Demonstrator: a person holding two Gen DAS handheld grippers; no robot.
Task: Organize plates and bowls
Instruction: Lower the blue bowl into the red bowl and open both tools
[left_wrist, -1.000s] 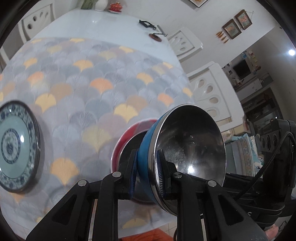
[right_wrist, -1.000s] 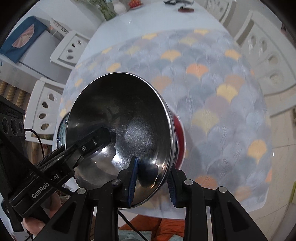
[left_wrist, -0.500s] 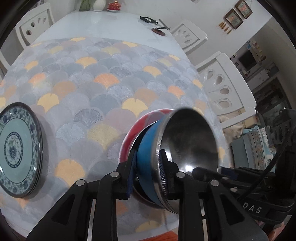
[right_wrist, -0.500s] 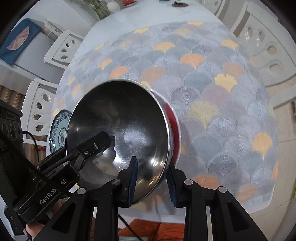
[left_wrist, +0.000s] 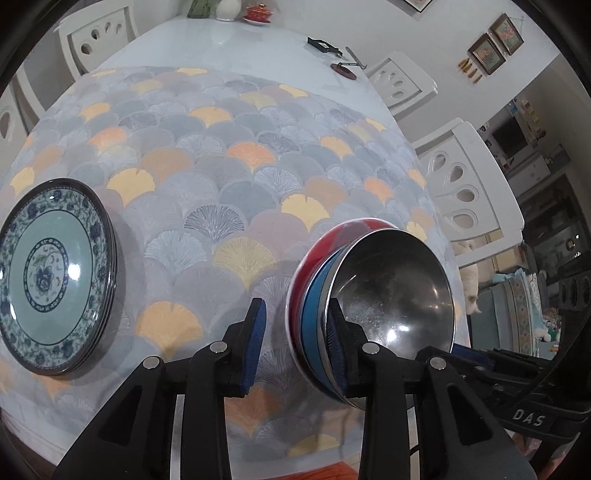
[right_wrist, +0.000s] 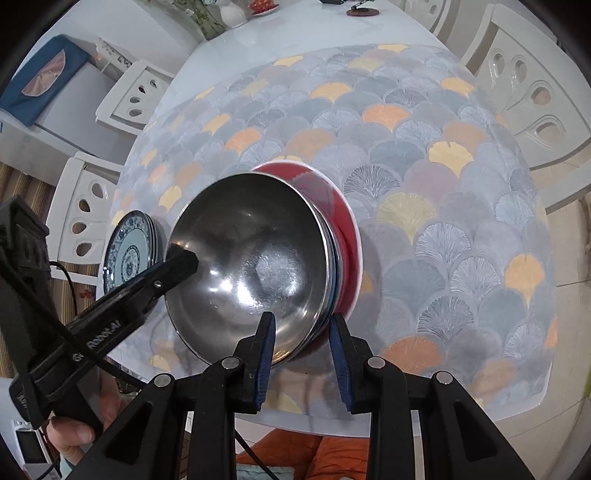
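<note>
A steel bowl with a blue outside (left_wrist: 391, 291) (right_wrist: 255, 266) sits nested in a red bowl (left_wrist: 325, 236) (right_wrist: 343, 221) on the patterned table mat. My left gripper (left_wrist: 297, 347) is open, its jaws standing either side of the bowl's near rim. My right gripper (right_wrist: 303, 350) is open too, its jaws straddling the rim on the other side. A stack of blue-patterned plates (left_wrist: 48, 273) (right_wrist: 129, 247) lies at the mat's left.
White chairs (left_wrist: 465, 184) (right_wrist: 528, 85) ring the table. Small items, a vase and a red dish (left_wrist: 258, 14) stand at the far end. The table's front edge (right_wrist: 332, 421) is close below the bowls.
The steel bowl has come down from the air into the red bowl. Both grippers have opened and let go of its rim.
</note>
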